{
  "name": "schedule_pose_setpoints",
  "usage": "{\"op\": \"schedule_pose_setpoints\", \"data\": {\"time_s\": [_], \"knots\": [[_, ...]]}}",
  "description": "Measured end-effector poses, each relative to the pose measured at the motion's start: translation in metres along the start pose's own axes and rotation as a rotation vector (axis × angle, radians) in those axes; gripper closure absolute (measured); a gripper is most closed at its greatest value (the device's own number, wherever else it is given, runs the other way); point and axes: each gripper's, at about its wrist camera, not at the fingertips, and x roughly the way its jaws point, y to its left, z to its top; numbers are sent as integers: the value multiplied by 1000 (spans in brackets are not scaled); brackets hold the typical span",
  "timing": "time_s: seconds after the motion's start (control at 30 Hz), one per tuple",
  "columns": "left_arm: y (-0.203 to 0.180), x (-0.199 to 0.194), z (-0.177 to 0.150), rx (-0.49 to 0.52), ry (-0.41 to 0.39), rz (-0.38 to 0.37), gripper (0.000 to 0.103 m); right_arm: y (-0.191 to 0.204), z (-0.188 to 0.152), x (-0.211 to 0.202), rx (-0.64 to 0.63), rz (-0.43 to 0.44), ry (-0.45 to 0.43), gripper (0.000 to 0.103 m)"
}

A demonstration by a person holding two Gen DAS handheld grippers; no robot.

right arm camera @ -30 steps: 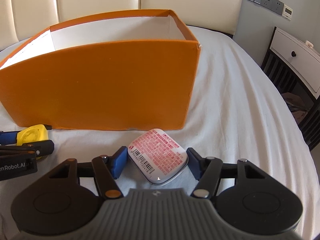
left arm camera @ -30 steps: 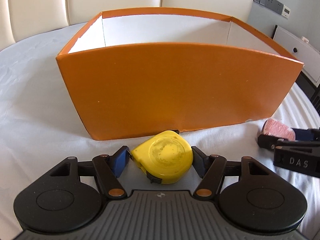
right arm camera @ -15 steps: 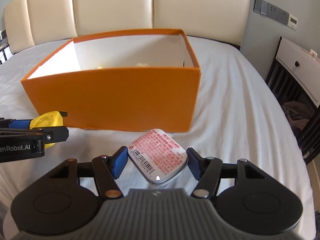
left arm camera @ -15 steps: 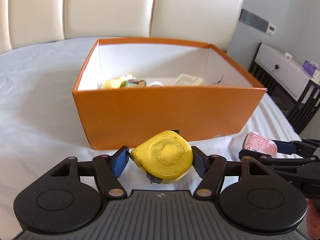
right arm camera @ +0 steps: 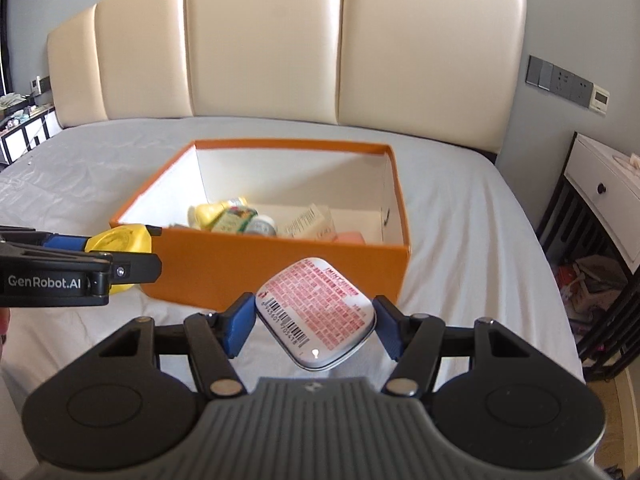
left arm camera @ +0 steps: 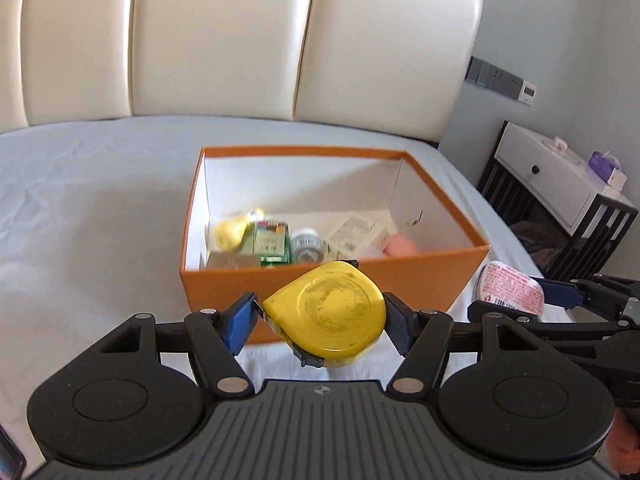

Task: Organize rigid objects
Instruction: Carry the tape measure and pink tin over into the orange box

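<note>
The left tool [left arm camera: 322,318] is clamped on a yellow tape measure [left arm camera: 328,314], its blue pads pressed against both sides. The right tool [right arm camera: 316,320] grips a flat white tin with a red printed label [right arm camera: 316,312] the same way, tilted with a barcode edge toward the camera. Both are held in the air, side by side, just in front of the near wall of an open orange box [left arm camera: 400,280] that sits on a bed [right arm camera: 460,240] covered with a pale sheet. That near wall stands between each held item and the box's white interior. Inside lie a yellow bottle [left arm camera: 232,232], a green packet [left arm camera: 272,242], a small round jar [left arm camera: 306,244], a printed carton [left arm camera: 354,232] and a pink item [left arm camera: 400,246], crowded along the near side. A cream padded headboard [right arm camera: 320,40] rises behind; a white and black nightstand [left arm camera: 560,184] stands to the right.
</note>
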Motion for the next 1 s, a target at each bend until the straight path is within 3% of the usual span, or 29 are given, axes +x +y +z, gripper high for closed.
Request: {"op": "schedule_pose_setpoints", "data": {"time_s": [0.5,0.7,1.0], "knots": [[6,25,77,-2,-71,0,27,2,80,25,-150,-11,-73,40],[9,58,91,-9,-37,3,27,-2,97,67,-188,-21,-17,40],[20,125,88,-13,88,8,27,-5,100,142,-243,-20,116,40]]}}
